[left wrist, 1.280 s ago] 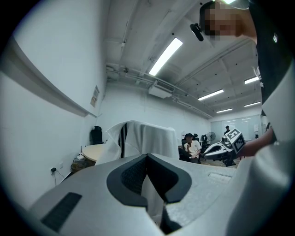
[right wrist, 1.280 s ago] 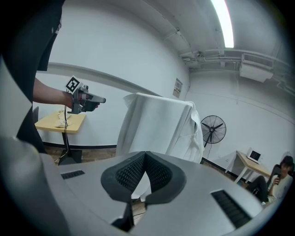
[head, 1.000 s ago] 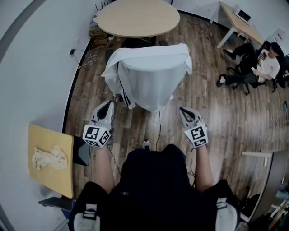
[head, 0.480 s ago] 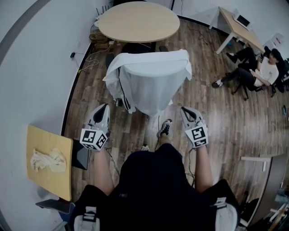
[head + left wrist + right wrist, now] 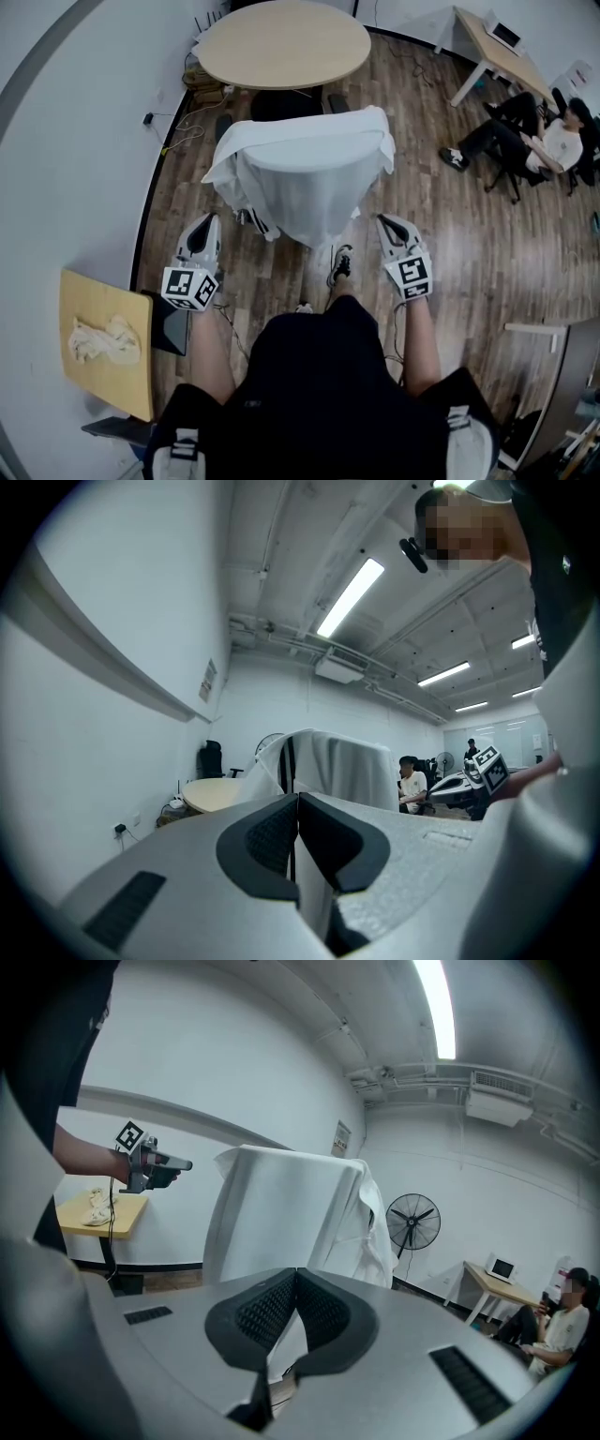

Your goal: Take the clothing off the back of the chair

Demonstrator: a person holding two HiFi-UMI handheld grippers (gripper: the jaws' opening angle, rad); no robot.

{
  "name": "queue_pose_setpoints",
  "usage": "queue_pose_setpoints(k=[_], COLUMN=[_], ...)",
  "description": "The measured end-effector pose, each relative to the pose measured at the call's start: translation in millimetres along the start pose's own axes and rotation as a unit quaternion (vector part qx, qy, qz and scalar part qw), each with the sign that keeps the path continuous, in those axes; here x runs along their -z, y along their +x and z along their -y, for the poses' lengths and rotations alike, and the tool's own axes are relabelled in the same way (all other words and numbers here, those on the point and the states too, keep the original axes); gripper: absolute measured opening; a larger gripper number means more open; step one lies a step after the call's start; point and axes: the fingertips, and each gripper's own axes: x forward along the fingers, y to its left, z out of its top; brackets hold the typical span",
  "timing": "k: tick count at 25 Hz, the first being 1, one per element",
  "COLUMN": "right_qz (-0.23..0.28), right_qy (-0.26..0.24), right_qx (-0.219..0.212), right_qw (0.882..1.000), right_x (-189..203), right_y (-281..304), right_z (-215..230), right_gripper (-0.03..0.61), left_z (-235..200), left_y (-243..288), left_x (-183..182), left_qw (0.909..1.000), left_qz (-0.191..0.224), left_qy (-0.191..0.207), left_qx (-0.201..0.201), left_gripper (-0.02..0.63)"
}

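Soft, matt white cloth in the clothing (image 5: 305, 178), hanging in loose folds. Brown wood planks on the floor (image 5: 450, 234), faintly glossy. Pale, smooth wood-look top on the round surface (image 5: 281, 42). Matt grey plastic on the left hand-held gripper (image 5: 297, 801) and right hand-held gripper (image 5: 296, 1274), with black, finely ridged pads (image 5: 267, 1312).

Mid-floor: chair (image 5: 281, 105), clothing (image 5: 305, 173) draped over its back. Behind it, toward the far wall: round table (image 5: 281, 42). On the chair's near side, apart from the clothing: left gripper (image 5: 210, 221) off its left corner, right gripper (image 5: 383, 221) off its right corner. Against the left wall: side table (image 5: 131, 380), crumpled cloth (image 5: 101, 336) on the middle of its surface. In the floor's far right corner: desk (image 5: 487, 42), seated person (image 5: 553, 141) just before it
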Motion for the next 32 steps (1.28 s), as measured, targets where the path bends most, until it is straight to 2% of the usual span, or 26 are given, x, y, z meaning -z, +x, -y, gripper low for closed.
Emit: queue_pose_setpoints(k=[4,10,14,19,23,32], right_qz=[0.0,0.032,0.057,0.06,0.067,0.075], right_qy=[0.009,0.004,0.01,0.014,0.01,0.006], right_qx=[0.014,0.049,0.074,0.072,0.064,0.06], right_qw=[1.0,0.998,0.996,0.996,0.996,0.995], right_x=[0.0,-20.2,-33.1,-38.8,-45.4,-50.7], right_y=[12.0,28.3,36.4,53.2,64.8,84.7], right_z=[21.7,60.6,82.2,92.8,95.6,108.4], right_gripper=[-0.006,-0.003,0.064,0.13,0.129,0.11], left_z=[-3.2,-17.5,-30.2,-31.4,-29.5,-45.7], left_y=[19.4,43.1,52.1,60.1,69.4,82.7], left_x=[0.8,1.7,-3.3,-11.3,-20.0,-29.4], left_qw=[1.0,0.9996,0.9991,0.9992,0.9993,0.9985], left_qz=[-0.003,-0.014,-0.008,0.013,0.023,0.029], left_qy=[0.003,0.005,0.007,0.006,0.013,0.015], left_qx=[-0.004,-0.025,-0.042,-0.036,-0.025,-0.044], left_gripper=[0.003,0.059,0.108,0.154,0.173,0.176])
